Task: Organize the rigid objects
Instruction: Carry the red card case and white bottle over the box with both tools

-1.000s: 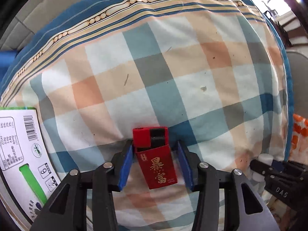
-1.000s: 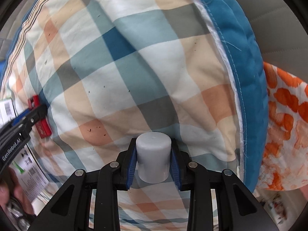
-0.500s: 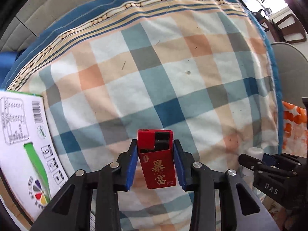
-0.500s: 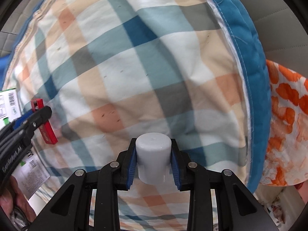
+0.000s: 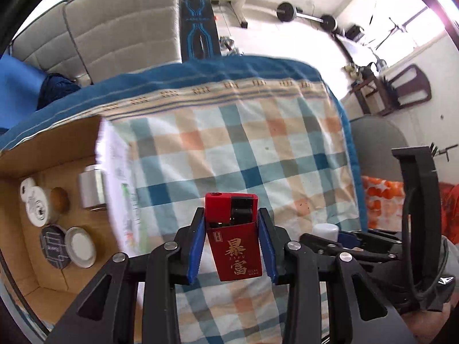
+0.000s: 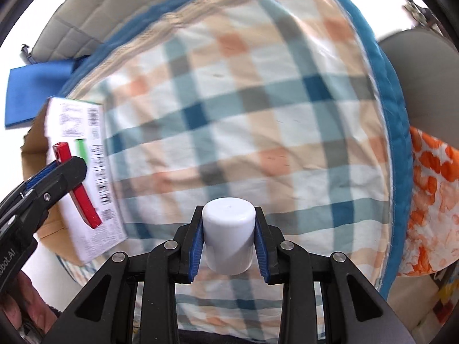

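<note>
My left gripper point(image 5: 231, 238) is shut on a red lighter with gold Chinese characters point(image 5: 233, 243), held above the checked blanket point(image 5: 243, 149). The lighter also shows in the right wrist view point(image 6: 77, 183), over the cardboard box flap. My right gripper point(image 6: 228, 238) is shut on a white cylindrical bottle cap end point(image 6: 228, 238), held above the blanket; the white bottle shows in the left wrist view point(image 5: 325, 230) at the right. An open cardboard box point(image 5: 17, 218) lies at the left, holding several round tins and jars point(image 5: 37, 206).
The box's white printed flap point(image 6: 86, 177) stands between the box and the blanket. A grey padded sofa back point(image 5: 114, 25) is behind. Orange-patterned cloth point(image 6: 430, 195) lies at the right. A blue cushion point(image 6: 37, 91) is at the far left. Gym gear stands in the room behind.
Both grippers have lifted and pulled back from the blanket with their objects. The open box and its contents have come into the left wrist view.
</note>
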`<control>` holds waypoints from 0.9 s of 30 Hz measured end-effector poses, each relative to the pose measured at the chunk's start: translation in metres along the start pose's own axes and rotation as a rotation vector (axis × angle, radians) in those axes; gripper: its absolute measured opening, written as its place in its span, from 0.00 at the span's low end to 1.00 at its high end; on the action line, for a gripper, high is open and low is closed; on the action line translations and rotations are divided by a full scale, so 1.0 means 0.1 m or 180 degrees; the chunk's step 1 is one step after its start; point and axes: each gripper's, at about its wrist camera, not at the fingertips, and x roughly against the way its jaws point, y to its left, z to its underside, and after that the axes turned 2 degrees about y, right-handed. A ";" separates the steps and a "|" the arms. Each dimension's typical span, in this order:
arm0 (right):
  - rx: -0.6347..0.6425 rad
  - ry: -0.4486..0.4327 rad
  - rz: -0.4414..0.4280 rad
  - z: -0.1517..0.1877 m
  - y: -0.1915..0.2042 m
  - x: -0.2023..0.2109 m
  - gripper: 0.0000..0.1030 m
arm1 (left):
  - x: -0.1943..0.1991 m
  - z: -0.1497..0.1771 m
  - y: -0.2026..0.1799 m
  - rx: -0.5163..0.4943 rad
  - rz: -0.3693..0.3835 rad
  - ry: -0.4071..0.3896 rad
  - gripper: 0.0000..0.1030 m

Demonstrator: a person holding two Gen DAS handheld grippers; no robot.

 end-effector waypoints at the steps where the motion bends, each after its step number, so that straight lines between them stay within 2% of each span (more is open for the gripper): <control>1: 0.0079 -0.0043 -0.0024 0.00 0.19 0.06 0.33 | 0.14 0.03 0.12 0.0039 0.0017 -0.0040 0.31; 3: 0.0249 -0.0074 -0.0076 -0.07 0.51 0.14 0.33 | 0.27 0.05 0.34 0.0111 0.0008 -0.0117 0.31; 7: 0.0555 -0.0142 -0.0190 -0.27 1.22 0.23 0.33 | 0.56 0.17 0.99 0.0297 -0.0159 -0.0249 0.31; 10: 0.0756 -0.0116 -0.0214 -0.35 1.77 0.10 0.33 | 0.67 0.28 1.52 0.0485 -0.0307 -0.0284 0.31; 15: 0.0933 0.0037 -0.0053 -0.42 2.51 -0.33 0.33 | 0.61 0.49 2.35 0.0723 -0.0518 -0.0138 0.31; 19: 0.0947 0.0169 0.0237 -0.45 2.76 -0.72 0.33 | 0.37 0.63 2.88 0.0873 -0.0578 0.0116 0.31; 23: 0.0859 0.0284 0.0402 -0.48 2.77 -1.08 0.33 | 0.05 0.75 3.19 0.0917 -0.0571 0.0377 0.31; 27: 0.0922 0.0178 0.0671 -0.53 2.91 -1.17 0.33 | -0.14 0.75 3.36 0.0911 -0.0653 0.0466 0.31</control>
